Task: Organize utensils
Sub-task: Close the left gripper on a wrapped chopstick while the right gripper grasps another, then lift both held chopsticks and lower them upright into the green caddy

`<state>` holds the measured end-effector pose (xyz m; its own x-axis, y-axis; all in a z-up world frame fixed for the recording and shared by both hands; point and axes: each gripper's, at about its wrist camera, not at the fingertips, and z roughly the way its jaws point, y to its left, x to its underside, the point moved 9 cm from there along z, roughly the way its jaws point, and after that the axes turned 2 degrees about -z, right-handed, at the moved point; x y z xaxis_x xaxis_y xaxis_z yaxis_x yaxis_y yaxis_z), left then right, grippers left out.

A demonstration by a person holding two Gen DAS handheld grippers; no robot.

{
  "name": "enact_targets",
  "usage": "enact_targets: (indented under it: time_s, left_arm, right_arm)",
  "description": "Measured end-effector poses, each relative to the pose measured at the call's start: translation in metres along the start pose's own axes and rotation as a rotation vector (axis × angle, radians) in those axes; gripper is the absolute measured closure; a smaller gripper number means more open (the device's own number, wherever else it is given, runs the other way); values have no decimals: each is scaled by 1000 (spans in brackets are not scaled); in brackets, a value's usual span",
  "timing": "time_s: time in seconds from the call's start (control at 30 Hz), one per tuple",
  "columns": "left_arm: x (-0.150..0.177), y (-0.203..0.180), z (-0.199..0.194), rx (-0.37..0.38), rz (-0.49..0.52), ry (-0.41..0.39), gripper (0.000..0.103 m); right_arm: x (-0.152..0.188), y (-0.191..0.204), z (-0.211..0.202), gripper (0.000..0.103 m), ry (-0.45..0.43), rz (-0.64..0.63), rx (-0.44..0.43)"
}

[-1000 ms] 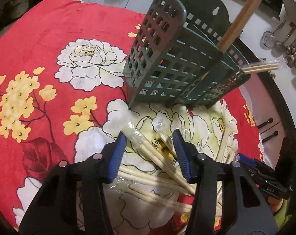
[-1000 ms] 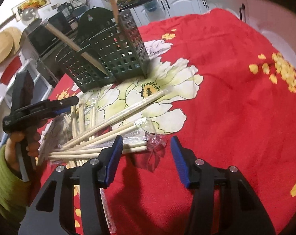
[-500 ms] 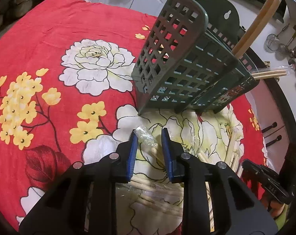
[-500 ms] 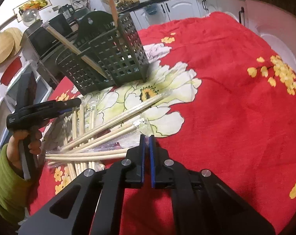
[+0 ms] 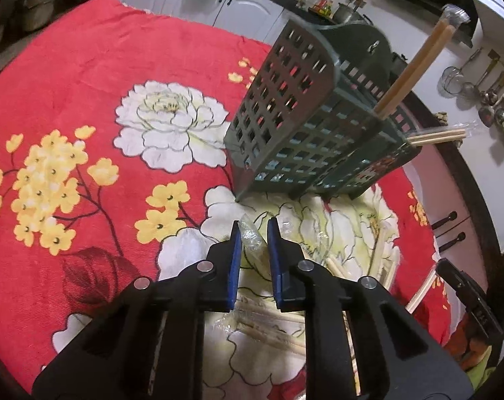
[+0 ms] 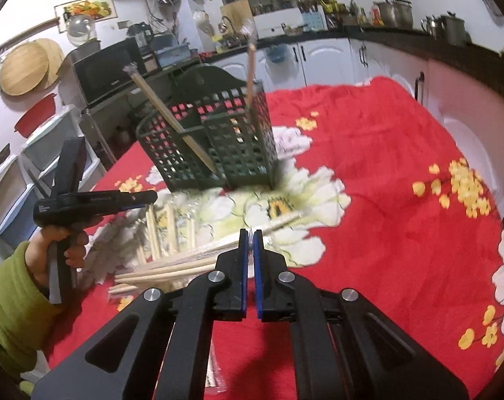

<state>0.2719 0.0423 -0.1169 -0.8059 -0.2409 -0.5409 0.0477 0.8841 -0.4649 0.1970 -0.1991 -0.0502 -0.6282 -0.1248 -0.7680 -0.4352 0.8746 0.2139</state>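
A dark green lattice utensil holder (image 5: 318, 133) stands on the red flowered tablecloth (image 5: 85, 76), with two wrapped chopstick pairs (image 5: 412, 70) sticking out of it. It also shows in the right wrist view (image 6: 215, 143). Several plastic-wrapped chopstick pairs (image 6: 172, 233) lie in a heap in front of it. My left gripper (image 5: 254, 233) is shut on one wrapped chopstick pair (image 5: 250, 235) by its top end. My right gripper (image 6: 250, 236) is shut on another wrapped pair (image 6: 185, 260) and holds it slightly lifted. The left gripper also shows in the right wrist view (image 6: 152, 196).
The round table's dark edge (image 5: 465, 180) runs at the right. White kitchen cabinets (image 6: 325, 56) and a counter with pots stand behind. Storage bins (image 6: 15, 180) and a microwave (image 6: 108, 70) are on the left. The tablecloth's right half (image 6: 402, 183) bears no objects.
Both grippers closed from open: the left onto a wrapped chopstick pair, the right onto another. Both have since risen and moved toward the holder with their pairs.
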Motion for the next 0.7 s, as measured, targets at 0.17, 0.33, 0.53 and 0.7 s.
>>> enact_targets:
  time_s: [0.17,0.33,0.53,0.7]
  left_arm:
    - [-11,-17,-29,17,41,-81,94]
    - [-26,-37,-54,23,87,-166,95]
    - [-44,-57,-77,20,132,-231,97]
    - [-50,-75,-92,29,171,-259,97]
  right_arm:
    - [-15,11,-14,100,-47,-34,-6]
    - [-30,22,-24,100,-81,-69,-4]
    - [-52,33,-38,100,-135,-99,-9]
    - [-68,40,-51,100,-179,-125,-17]
